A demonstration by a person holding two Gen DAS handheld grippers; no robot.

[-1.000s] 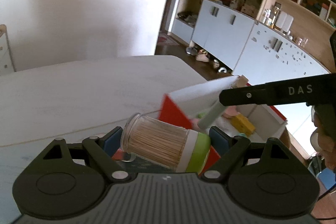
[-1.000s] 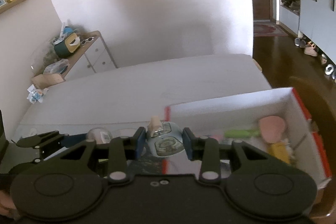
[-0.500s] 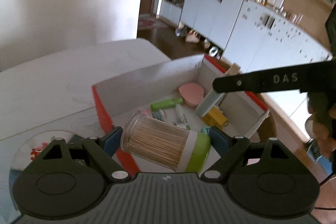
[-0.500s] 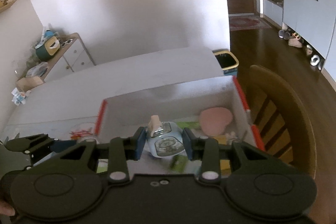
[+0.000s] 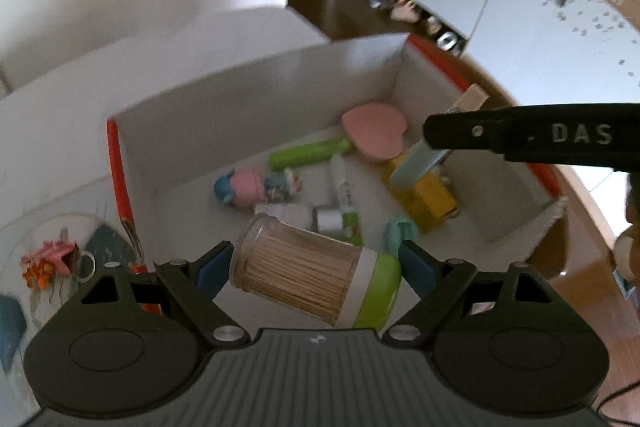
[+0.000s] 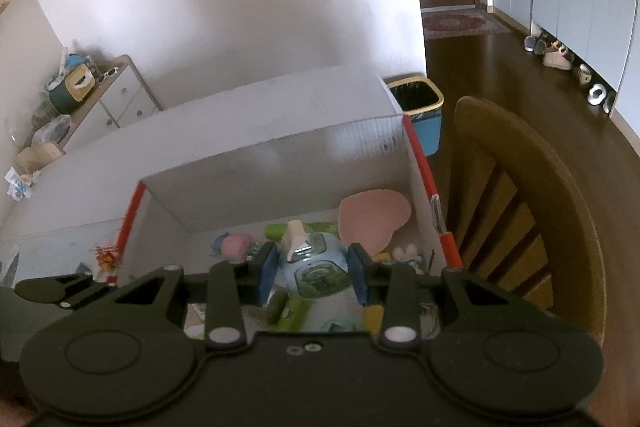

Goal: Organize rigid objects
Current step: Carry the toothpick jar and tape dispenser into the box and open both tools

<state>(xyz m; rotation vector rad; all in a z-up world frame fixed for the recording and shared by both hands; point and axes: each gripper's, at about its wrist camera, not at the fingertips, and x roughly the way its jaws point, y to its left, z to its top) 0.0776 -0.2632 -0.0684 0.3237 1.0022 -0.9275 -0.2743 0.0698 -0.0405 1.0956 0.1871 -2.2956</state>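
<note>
My left gripper [image 5: 314, 267] is shut on a clear toothpick jar [image 5: 316, 273] with a green lid, held on its side above the near edge of a white box with red rims [image 5: 256, 99]. My right gripper [image 6: 312, 273] is shut on a light-blue bottle with a beige cap [image 6: 316, 267], held over the same box [image 6: 280, 163]. The right gripper's black finger [image 5: 532, 141] and the bottle [image 5: 416, 167] also show in the left wrist view. Inside the box lie a pink heart [image 5: 376, 135], a green tube [image 5: 308, 155], a pink-and-blue doll [image 5: 248, 187] and a yellow block [image 5: 428, 195].
A clear round plate with pink and orange bits [image 5: 52, 259] lies on the white table [image 5: 200, 39] left of the box. A wooden chair [image 6: 520, 211] stands right of the box, a blue bin [image 6: 420, 111] beyond it. Cabinets line the far wall.
Both grippers moved forward and right with their loads, from beside the box's left wall to above its inside. The box contents have come into full view.
</note>
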